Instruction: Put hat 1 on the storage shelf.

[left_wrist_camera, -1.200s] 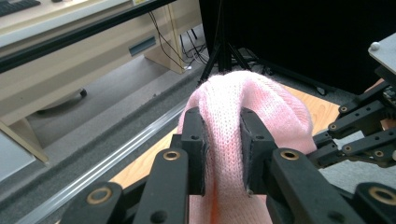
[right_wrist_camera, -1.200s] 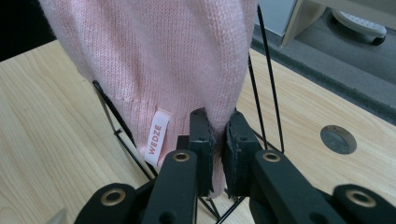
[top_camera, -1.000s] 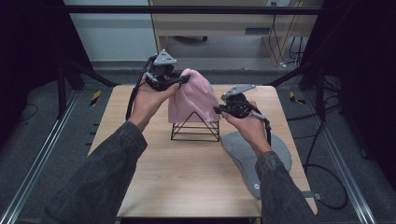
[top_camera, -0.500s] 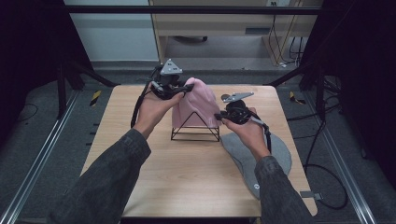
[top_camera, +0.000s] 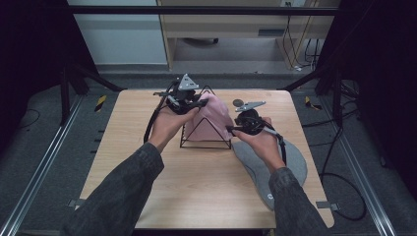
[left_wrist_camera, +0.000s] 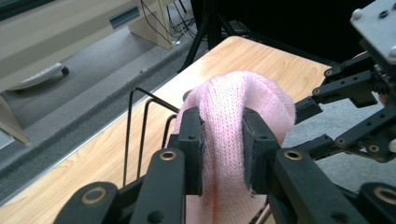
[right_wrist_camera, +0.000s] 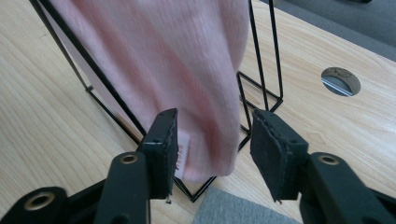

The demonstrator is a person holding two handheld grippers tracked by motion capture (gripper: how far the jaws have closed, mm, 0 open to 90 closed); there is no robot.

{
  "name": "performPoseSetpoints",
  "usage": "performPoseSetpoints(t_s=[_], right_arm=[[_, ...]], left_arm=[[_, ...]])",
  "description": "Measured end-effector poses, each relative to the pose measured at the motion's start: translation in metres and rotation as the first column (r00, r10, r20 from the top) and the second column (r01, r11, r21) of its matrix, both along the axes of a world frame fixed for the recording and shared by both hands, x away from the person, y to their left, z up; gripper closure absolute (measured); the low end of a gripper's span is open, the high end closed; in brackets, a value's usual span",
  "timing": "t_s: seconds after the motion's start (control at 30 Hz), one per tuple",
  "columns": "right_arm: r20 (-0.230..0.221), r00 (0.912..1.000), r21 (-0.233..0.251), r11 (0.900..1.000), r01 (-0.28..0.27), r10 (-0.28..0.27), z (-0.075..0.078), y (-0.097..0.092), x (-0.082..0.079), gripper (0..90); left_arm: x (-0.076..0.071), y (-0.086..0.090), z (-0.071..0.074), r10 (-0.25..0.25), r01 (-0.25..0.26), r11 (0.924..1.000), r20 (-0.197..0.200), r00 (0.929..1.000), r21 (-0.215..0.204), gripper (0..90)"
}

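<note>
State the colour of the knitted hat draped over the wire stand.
Pale pink; the knitted hat shows best in the left gripper view.

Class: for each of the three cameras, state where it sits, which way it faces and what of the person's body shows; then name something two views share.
High view: above the person's side, looking forward and down on the table; both forearms, left tool and right tool show.
Left gripper view: rides the left tool, looking along jaws pinching the pink knit hat.
Right gripper view: rides the right tool, facing the hat's lower edge, its jaws having just been opening.
Shared: hat and black wire stand.
</note>
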State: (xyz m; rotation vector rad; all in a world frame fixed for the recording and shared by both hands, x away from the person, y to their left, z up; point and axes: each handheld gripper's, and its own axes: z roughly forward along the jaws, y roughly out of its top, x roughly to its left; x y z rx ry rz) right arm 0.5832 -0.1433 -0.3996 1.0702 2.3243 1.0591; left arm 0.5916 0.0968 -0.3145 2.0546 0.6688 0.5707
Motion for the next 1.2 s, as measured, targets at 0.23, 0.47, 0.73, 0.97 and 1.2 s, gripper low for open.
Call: performPoseSetpoints(t_s=[0.23,0.47,0.73,0.97,1.2], right_arm=[[-0.002,0.9999,-0.023,0.9997,0.011,-0.011,-0.004,0.003,0.000,45.0],[-0.005,0.9997,-0.025,0.9994,0.025,-0.025,-0.005,0.000,0.000,44.4],[-0.005,0.9989,-0.023,0.9986,0.047,-0.047,-0.003,-0.009,0.000,44.4],[-0.002,0.9979,-0.017,0.9977,0.065,-0.065,0.000,-0.016,-0.001,44.9],[-0.005,0.9963,-0.020,0.9962,0.085,-0.085,0.000,-0.028,-0.004,44.8]], left_arm=[[0.001,-0.002,-0.005,-0.004,0.004,1.0000,-0.006,1.0000,0.002,71.5],[0.002,-0.003,-0.010,-0.003,0.003,0.9999,-0.015,0.9999,0.014,71.0],[0.003,-0.002,-0.012,0.001,0.000,0.9998,-0.035,0.9994,0.020,71.2],[0.002,-0.002,-0.012,-0.002,0.003,0.9998,-0.052,0.9987,0.019,71.2],[0.001,0.000,-0.018,-0.005,0.006,0.9999,-0.078,0.9969,0.014,70.7]])
